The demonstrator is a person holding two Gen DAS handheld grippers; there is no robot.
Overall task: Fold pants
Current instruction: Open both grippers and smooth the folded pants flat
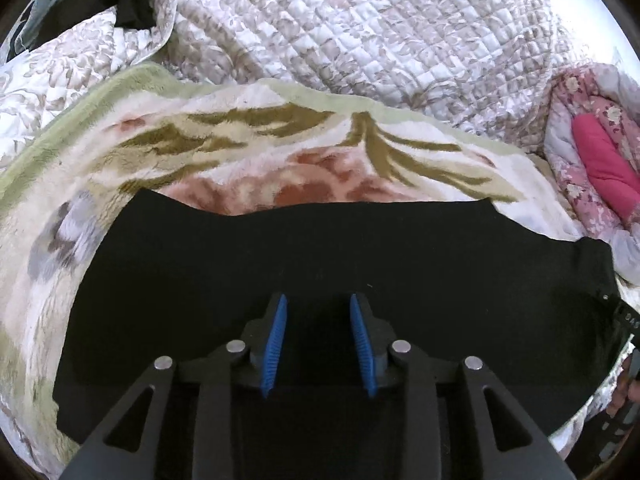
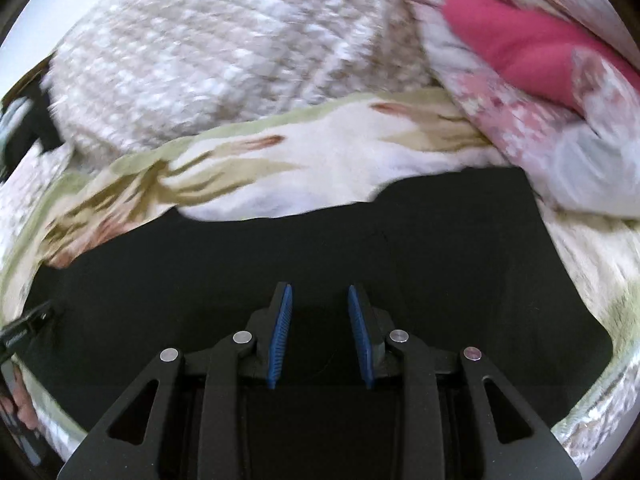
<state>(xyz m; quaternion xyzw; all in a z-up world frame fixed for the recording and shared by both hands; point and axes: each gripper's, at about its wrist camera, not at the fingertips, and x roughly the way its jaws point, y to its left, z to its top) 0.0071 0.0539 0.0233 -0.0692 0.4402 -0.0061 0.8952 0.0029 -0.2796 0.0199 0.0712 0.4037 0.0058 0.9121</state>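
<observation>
Black pants (image 1: 320,248) on floral blanket (image 1: 280,160), quilt (image 1: 340,40) behind.

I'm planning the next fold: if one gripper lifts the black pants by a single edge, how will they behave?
The black pants lie flat and follow the blanket beneath, so they would probably droop, not stay stiff. The matte, thin-looking cloth suggests they are light and unlikely to slip from ribbed blue pads. The fuzzy blanket may drag on them.
</observation>
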